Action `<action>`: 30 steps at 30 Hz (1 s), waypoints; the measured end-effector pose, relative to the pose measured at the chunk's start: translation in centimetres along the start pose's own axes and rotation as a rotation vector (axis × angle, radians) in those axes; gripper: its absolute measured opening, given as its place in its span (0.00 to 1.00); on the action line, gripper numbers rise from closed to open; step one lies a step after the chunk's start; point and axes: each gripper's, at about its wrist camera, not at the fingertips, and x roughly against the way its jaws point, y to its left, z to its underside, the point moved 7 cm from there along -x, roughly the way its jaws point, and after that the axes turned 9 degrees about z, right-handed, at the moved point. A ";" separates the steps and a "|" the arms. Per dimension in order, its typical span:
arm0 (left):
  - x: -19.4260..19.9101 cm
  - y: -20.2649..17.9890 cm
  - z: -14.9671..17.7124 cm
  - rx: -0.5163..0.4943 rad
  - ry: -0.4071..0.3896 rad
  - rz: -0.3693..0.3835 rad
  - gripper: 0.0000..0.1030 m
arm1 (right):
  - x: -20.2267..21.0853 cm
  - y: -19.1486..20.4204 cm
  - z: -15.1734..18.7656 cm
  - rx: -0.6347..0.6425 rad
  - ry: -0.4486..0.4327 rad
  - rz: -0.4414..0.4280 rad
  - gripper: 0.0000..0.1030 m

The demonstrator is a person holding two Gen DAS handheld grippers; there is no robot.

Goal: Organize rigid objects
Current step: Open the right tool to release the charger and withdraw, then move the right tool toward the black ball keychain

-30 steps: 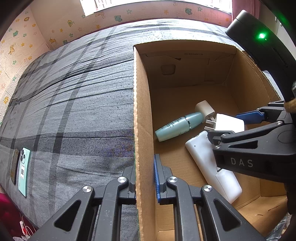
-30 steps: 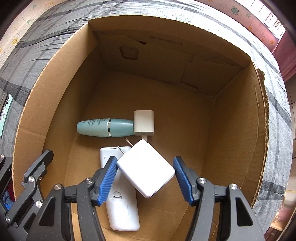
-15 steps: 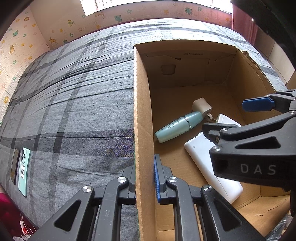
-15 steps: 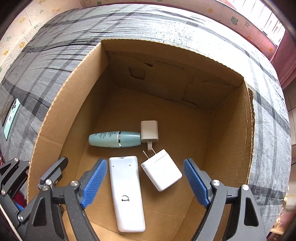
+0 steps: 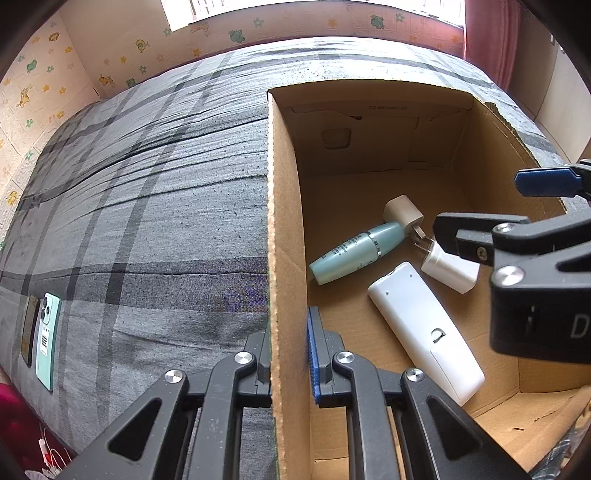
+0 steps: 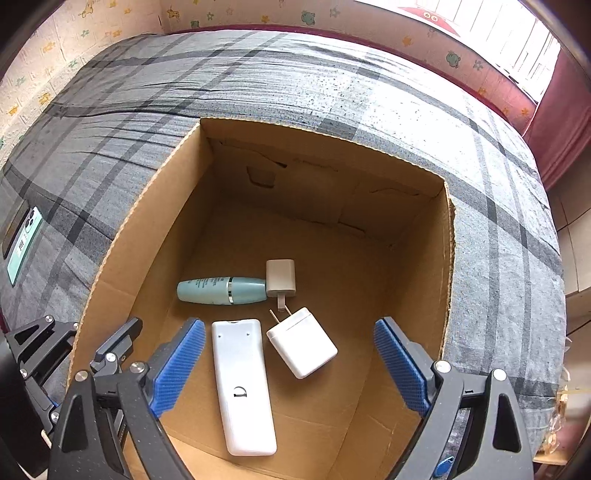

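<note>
Grey plaid bed (image 5: 147,206) beneath cartoon-print wallpaper (image 5: 48,85) — bright window (image 5: 192,11) behind, maroon curtain (image 5: 491,33) at right.

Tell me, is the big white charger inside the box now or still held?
Inside, released. The charger lies flat on the box floor beside the remote, and the right gripper stands above it with jaws wide open.

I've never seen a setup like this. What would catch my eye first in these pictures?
Probably the open cardboard box on the grey plaid bed, holding a teal bottle, a white remote and two chargers. Next, the left tongs pinching the box's left wall, and the right tongs hanging wide open and empty above it.
</note>
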 end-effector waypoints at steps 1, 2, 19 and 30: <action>0.0 0.0 0.0 0.000 0.000 0.000 0.13 | 0.2 -0.2 0.0 -0.006 -0.002 0.000 0.92; 0.0 0.0 0.0 0.000 -0.001 0.000 0.13 | 0.4 -0.5 0.0 -0.009 -0.004 0.000 0.93; -0.1 0.0 0.0 -0.003 0.003 -0.005 0.13 | 2.6 -6.9 0.7 -0.119 -0.041 0.019 0.99; -0.1 -0.1 0.0 -0.003 0.004 -0.007 0.13 | 3.9 -12.2 2.0 -0.188 -0.064 0.061 1.00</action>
